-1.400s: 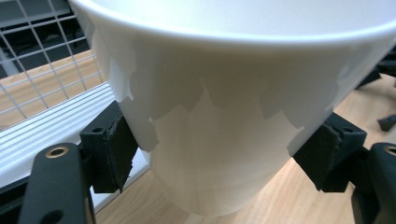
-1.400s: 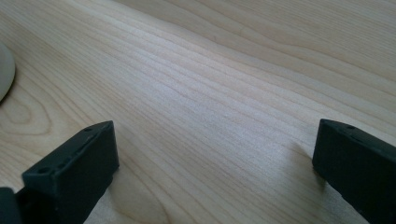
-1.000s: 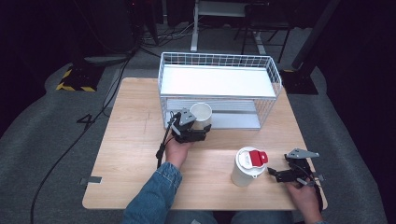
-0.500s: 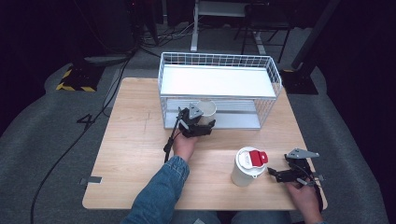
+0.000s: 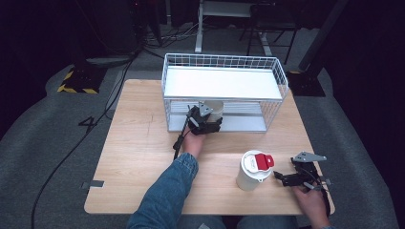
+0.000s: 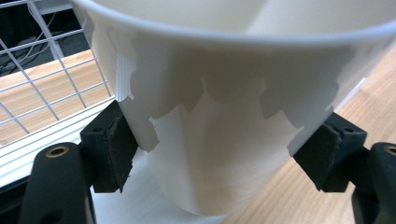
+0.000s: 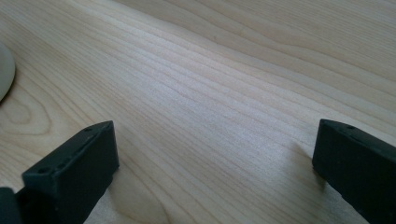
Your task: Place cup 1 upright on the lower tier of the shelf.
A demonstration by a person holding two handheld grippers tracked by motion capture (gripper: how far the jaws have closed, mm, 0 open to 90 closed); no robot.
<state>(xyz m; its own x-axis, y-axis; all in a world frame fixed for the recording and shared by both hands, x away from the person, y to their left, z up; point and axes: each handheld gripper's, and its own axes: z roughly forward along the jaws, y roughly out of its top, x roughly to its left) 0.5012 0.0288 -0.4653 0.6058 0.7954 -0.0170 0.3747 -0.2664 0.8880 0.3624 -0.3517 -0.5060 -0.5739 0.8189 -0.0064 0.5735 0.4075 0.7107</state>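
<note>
white paper cup (image 5: 214,109): plain, open-topped, tapering toward its base, held upright at the open front of the white wire rack (image 5: 224,90), on the rack's lower level beneath the solid white shelf. in the left gripper view the cup (image 6: 233,107) fills the frame, its wall pressed on both sides by the black pads of the left gripper (image 5: 206,121); its base sits at the edge of the rack's white floor. lidded cup (image 5: 251,170): white, upright on the wooden table (image 5: 138,157), with a white lid bearing a red tab; standing well apart from the rack, near the table's front edge.

Left gripper (image 5: 206,120) clamped, right gripper (image 5: 286,179) agape
</note>
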